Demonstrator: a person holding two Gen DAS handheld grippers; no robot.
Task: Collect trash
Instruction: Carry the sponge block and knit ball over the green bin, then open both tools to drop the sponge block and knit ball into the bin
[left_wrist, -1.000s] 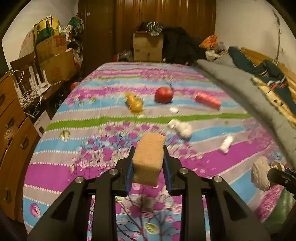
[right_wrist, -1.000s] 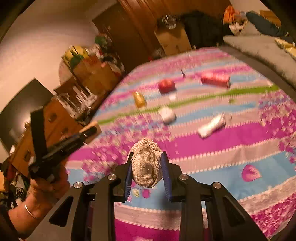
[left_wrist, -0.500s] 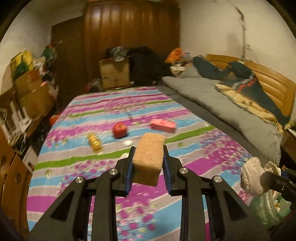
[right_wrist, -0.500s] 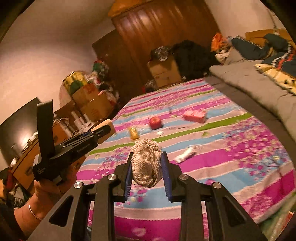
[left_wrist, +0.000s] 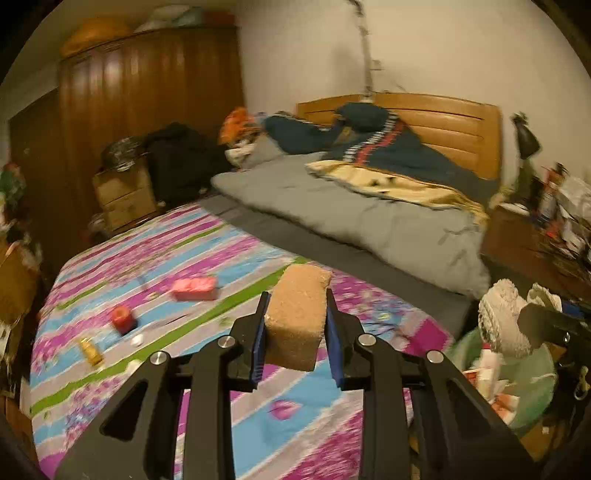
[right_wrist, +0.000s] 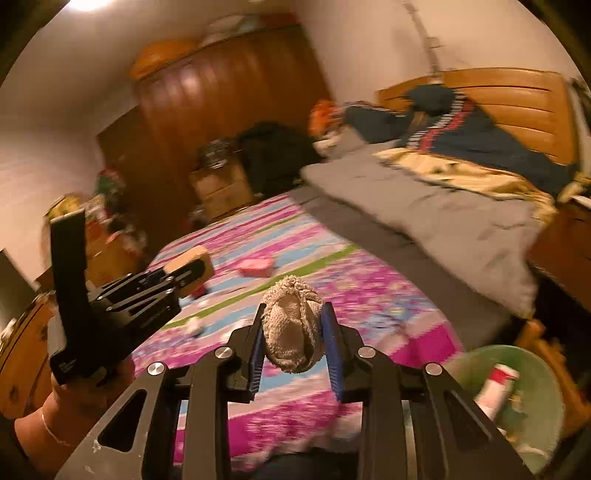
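My left gripper (left_wrist: 295, 332) is shut on a tan sponge block (left_wrist: 297, 314), held above the striped bedspread (left_wrist: 147, 266). My right gripper (right_wrist: 293, 332) is shut on a beige knitted wad (right_wrist: 291, 323); that wad also shows at the right of the left wrist view (left_wrist: 502, 321). A green trash bin (right_wrist: 517, 402) with rubbish in it stands beside the bed at the lower right; it also shows in the left wrist view (left_wrist: 535, 384). A pink packet (left_wrist: 194, 288), a red apple (left_wrist: 122, 318) and a yellow wrapper (left_wrist: 90, 350) lie on the bedspread.
A grey blanket (left_wrist: 369, 221) and dark clothes (left_wrist: 369, 147) cover the bed's far side before the wooden headboard (left_wrist: 443, 122). A wardrobe (left_wrist: 147, 110), cardboard boxes (left_wrist: 125, 192) and a cluttered nightstand (left_wrist: 535, 236) ring the bed. The left gripper shows in the right wrist view (right_wrist: 184, 273).
Both grippers have swung right and lifted away from the bedspread, still holding the sponge and the wad. The green bin has come into view at the lower right.
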